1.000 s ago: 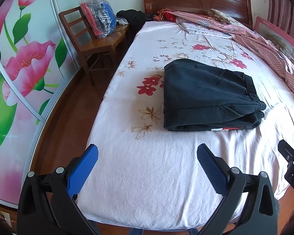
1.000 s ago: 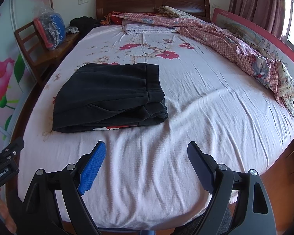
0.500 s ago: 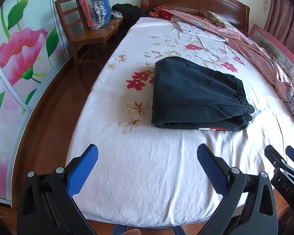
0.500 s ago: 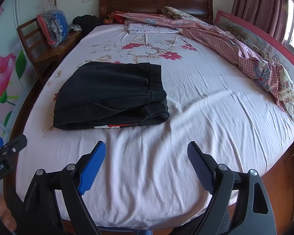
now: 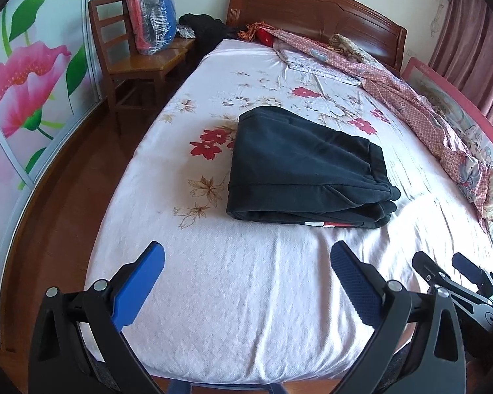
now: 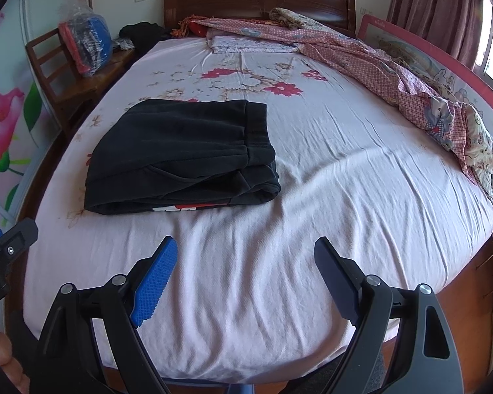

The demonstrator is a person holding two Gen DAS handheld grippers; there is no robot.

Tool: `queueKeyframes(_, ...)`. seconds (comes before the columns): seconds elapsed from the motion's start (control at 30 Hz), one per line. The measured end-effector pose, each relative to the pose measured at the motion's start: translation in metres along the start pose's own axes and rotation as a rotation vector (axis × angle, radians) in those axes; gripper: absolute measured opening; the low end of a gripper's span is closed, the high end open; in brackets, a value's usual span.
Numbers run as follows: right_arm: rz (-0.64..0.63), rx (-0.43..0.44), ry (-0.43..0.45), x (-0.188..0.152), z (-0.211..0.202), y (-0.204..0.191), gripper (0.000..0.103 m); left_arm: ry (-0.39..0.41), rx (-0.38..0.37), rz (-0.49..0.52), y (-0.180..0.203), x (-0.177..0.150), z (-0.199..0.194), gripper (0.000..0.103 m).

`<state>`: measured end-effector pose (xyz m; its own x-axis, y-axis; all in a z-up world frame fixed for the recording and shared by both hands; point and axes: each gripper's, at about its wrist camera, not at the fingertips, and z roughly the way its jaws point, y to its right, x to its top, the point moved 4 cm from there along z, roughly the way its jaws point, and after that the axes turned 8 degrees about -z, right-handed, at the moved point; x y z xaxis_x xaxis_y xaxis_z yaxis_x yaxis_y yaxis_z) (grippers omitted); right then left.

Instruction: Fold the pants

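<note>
Pants (image 5: 299,167) lie folded into a thick, nearly square bundle on the bed (image 5: 246,295), ahead of both pairs of jaws and well clear of them. The bundle's longer side runs across the bed, with the waistband end toward the curtain side and the smooth folded edge toward the chair (image 5: 131,55) side. From the left gripper (image 5: 246,282) it sits ahead and slightly to the right of the gap between the jaws; from the right gripper (image 6: 243,275) it sits ahead and off to the left (image 6: 180,157).

The cloth is black and soft-looking, stacked in several layers whose edges show along the near side. A strip of red and white peeks out under the near edge; what it is cannot be made out.

Both grippers stand with jaws spread wide over bare sheet, holding nothing. Each gripper's tip shows at the edge of the other's view, cut off by the frame. A crumpled pink patterned quilt (image 6: 410,78) lies along the far right of the bed.
</note>
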<state>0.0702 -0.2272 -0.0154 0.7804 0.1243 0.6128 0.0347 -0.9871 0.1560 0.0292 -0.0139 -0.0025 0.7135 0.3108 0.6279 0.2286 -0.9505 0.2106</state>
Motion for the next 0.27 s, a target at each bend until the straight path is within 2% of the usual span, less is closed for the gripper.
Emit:
queueKeyframes(0.1, -0.003, -0.005, -0.005, -0.0005, 0.0010, 0.0005, 0.084, 0.011, 0.020, 0.027, 0.0033, 0.0014, -0.0024, 0.101)
queueKeyframes(0.17, 0.002, 0.006, -0.009, -0.0011, 0.0016, 0.0009, 0.084, 0.008, 0.081, 0.053, 0.0046, 0.0024, -0.0009, 0.101)
queueKeyframes(0.27, 0.004, 0.004, -0.007, -0.0012, 0.0015, 0.0012, 0.084, 0.032, 0.128, 0.128, 0.0097, 0.0013, -0.0017, 0.101)
